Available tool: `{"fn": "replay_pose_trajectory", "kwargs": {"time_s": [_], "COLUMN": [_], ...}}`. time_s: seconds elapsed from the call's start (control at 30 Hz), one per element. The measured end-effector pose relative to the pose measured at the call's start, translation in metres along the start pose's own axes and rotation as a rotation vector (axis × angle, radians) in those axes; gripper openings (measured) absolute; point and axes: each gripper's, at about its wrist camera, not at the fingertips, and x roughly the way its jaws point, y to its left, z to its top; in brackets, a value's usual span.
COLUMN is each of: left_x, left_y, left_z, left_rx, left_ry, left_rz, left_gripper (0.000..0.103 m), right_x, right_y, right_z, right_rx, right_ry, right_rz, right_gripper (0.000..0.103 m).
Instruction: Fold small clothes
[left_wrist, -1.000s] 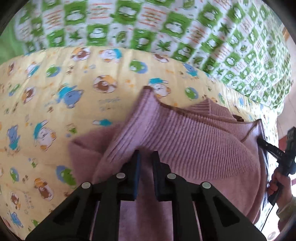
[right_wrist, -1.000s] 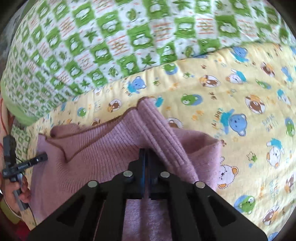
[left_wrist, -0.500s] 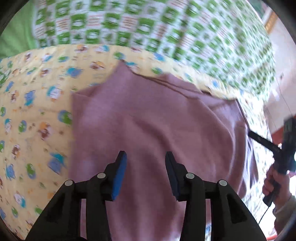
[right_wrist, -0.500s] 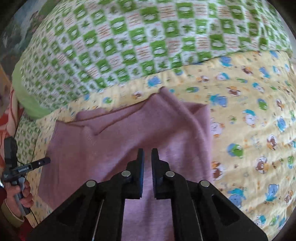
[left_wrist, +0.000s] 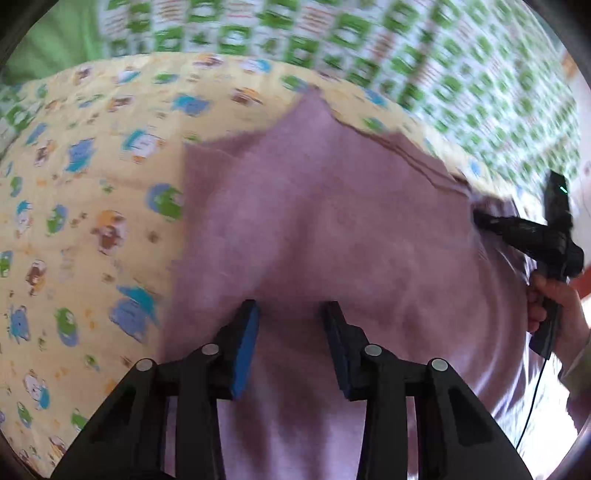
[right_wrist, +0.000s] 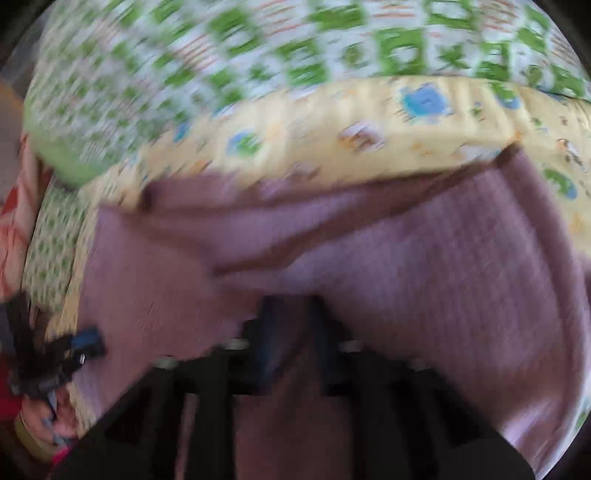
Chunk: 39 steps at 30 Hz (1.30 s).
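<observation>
The left gripper (left_wrist: 290, 312) is closing, jaws apart over the pink sweater (left_wrist: 332, 221). The right gripper (right_wrist: 291, 306), blurred, seems clamped on the sweater's right edge, so it is nearer.

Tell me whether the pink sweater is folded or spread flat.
Folded. The sweater lies doubled on the yellow quilt, one brown-trimmed edge crossing over a lower layer.
</observation>
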Motion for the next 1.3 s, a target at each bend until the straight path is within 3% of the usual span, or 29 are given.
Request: {"fn": "replay_pose_trajectory", "kwargs": {"time_s": [0.1, 0.13, 0.2, 0.3, 0.37, 0.43, 0.5, 0.6, 0.7, 0.8, 0.87, 1.07, 1.2, 1.3], "left_x": [-0.013, -0.016, -0.026, -0.035, -0.033, -0.023, -0.022, -0.021, -0.03, -0.046, -0.063, -0.084, -0.07, -0.062], "left_y": [0.014, 0.019, 0.023, 0.008, 0.001, -0.002, 0.007, 0.025, 0.035, 0.043, 0.048, 0.059, 0.067, 0.069], "left_z": [0.004, 0.004, 0.0, -0.014, -0.023, -0.034, -0.04, -0.043, -0.046, -0.056, -0.066, -0.108, -0.133, -0.138], "left_rx": [-0.054, -0.072, -0.097, -0.033, 0.026, 0.069, 0.062, 0.031, 0.0, -0.037, -0.094, -0.252, -0.404, -0.462], "left_ry": [-0.03, -0.033, -0.039, -0.048, -0.03, -0.002, -0.005, 0.003, 0.01, 0.01, 0.003, 0.045, 0.122, 0.118], "left_rz": [0.065, 0.057, 0.015, -0.015, 0.013, 0.065, 0.065, 0.069, 0.048, 0.061, 0.015, -0.019, -0.095, -0.109], "left_gripper": [0.038, 0.038, 0.039, 0.048, 0.048, 0.048, 0.05, 0.05, 0.049, 0.058, 0.059, 0.074, 0.074, 0.074], "right_x": [-0.026, -0.036, -0.055, -0.082, -0.095, -0.099, -0.1, -0.102, -0.12, -0.135, -0.144, -0.16, -0.154, -0.151], "right_y": [-0.013, -0.015, -0.014, 0.004, 0.015, 0.022, 0.02, 0.004, -0.026, -0.032, -0.026, 0.006, 0.035, 0.05], "right_z": [0.015, 0.016, 0.01, -0.02, -0.055, -0.089, -0.123, -0.163, -0.184, -0.185, -0.181, -0.165, -0.156, -0.152], "right_rx": [0.088, 0.115, 0.134, 0.065, 0.036, 0.024, 0.014, -0.018, 0.01, 0.036, 0.057, 0.1, 0.092, 0.093], "right_ry": [-0.169, -0.201, -0.231, -0.215, -0.175, -0.111, -0.065, -0.011, -0.039, -0.053, -0.077, -0.159, -0.163, -0.158], "right_rz": [-0.081, -0.105, -0.061, -0.014, 0.034, 0.039, 0.014, -0.145, -0.198, -0.215, -0.296, -0.152, -0.085, -0.038], "right_gripper": [0.004, 0.004, 0.005, 0.005, 0.011, 0.04, 0.049, 0.049, 0.042, 0.042, 0.043, 0.054, 0.06, 0.061]}}
